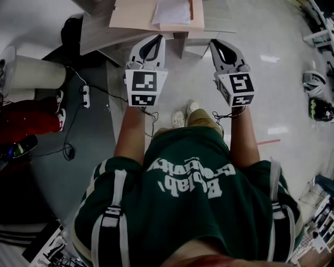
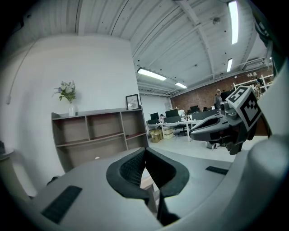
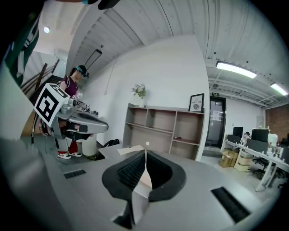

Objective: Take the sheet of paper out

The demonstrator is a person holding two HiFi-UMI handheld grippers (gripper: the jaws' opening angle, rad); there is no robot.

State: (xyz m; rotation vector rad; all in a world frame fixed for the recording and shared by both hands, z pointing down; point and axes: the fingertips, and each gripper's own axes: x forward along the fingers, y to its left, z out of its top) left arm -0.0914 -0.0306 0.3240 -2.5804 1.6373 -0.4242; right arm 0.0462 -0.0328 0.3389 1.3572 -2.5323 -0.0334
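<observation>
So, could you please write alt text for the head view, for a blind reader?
From above, a person in a dark green shirt points the left gripper and the right gripper, both shut and empty, at a grey wooden table. On it lies a flat pale-pink folder with a white sheet of paper on top.

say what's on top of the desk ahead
A tan folder lies on the desk, with a white sheet of paper on it. Anything beneath the sheet is covered.

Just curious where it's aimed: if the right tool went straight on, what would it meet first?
The right tool would likely meet the wooden table, by the beige folder; depth is unclear.
</observation>
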